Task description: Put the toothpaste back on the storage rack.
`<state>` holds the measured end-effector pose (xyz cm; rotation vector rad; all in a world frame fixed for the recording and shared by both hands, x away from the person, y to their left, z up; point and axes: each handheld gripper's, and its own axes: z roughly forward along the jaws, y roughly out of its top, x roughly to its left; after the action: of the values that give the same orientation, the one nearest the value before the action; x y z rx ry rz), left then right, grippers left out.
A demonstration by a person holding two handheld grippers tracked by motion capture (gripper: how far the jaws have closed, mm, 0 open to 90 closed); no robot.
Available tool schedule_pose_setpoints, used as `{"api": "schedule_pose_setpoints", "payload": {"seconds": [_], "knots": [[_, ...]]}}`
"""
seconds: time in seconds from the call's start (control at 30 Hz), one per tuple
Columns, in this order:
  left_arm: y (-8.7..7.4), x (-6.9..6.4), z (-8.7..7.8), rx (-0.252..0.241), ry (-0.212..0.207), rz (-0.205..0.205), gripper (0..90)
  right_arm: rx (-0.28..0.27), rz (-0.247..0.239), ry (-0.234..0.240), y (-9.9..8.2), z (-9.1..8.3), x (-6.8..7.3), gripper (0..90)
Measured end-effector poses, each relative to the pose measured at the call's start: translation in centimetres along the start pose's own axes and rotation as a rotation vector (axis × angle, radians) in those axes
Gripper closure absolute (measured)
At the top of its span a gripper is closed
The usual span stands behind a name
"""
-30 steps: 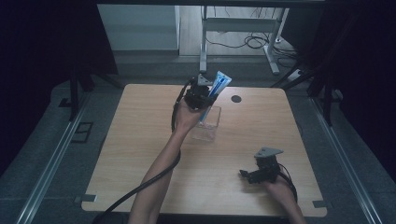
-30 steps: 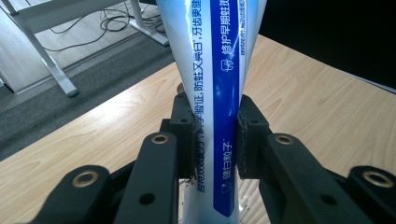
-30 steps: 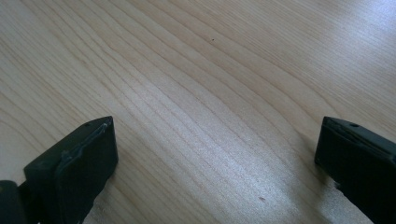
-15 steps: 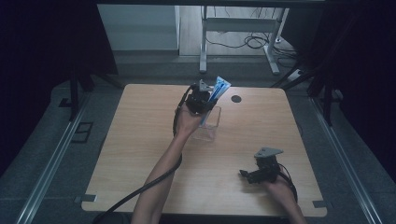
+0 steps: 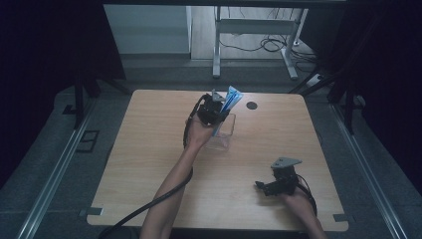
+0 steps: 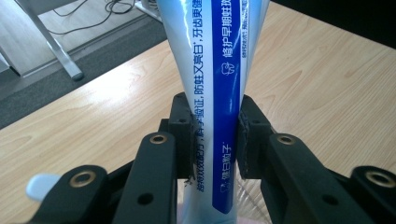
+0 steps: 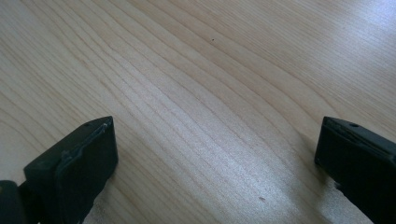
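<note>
Left gripper view: toothpaste tube (image 6: 219, 93) clamped in left gripper (image 6: 215, 140) jaws, ends cut off; right gripper (image 7: 215, 154) jaws apart

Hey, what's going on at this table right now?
A person is working with a handheld gripper in each hand. The left gripper is shut on a blue and white toothpaste tube, holding it above a small clear container near the table's middle. The right gripper sits open near the table's front edge, holding nothing.

Blue-and-white toothpaste tube (image 6: 219, 93) (Chinese print), tilted upright, clamped mid-body, lower end in a clear container (image 5: 221, 134) near the tabletop's far edge
</note>
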<state>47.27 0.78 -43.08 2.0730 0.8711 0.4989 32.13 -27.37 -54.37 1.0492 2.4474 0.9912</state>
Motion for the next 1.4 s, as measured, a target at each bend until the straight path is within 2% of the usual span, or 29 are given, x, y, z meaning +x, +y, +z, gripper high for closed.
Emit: {"api": "schedule_pose_setpoints", "payload": {"seconds": [0.37, 0.5, 0.63, 0.87, 1.0, 1.13, 1.4], "knots": [[-0.4, -0.6, 0.2, 0.025, -0.019, 0.013, 71.3, 0.000, 0.000, 0.000, 0.0, 0.0, 0.0, 0.0], [-0.8, -0.9, 0.6, 0.066, -0.026, 0.036, 71.2, 0.000, 0.000, 0.000, 0.0, 0.0, 0.0, 0.0], [-1.5, -1.1, 1.0, 0.084, -0.036, 0.051, 70.9, 0.000, 0.000, 0.000, 0.0, 0.0, 0.0, 0.0], [-1.4, -1.3, 0.9, 0.102, -0.038, 0.060, 70.1, 0.000, 0.000, 0.000, 0.0, 0.0, 0.0, 0.0], [-1.3, -1.3, 0.9, 0.112, -0.042, 0.051, 69.0, 0.000, 0.000, 0.000, 0.0, 0.0, 0.0, 0.0], [-1.3, -1.0, 0.8, 0.105, -0.067, 0.029, 62.9, 0.000, 0.000, 0.000, 0.0, 0.0, 0.0, 0.0], [-1.0, -1.2, 0.1, 0.089, -0.074, 0.034, 50.6, 0.000, 0.000, 0.000, 0.0, 0.0, 0.0, 0.0]]}}
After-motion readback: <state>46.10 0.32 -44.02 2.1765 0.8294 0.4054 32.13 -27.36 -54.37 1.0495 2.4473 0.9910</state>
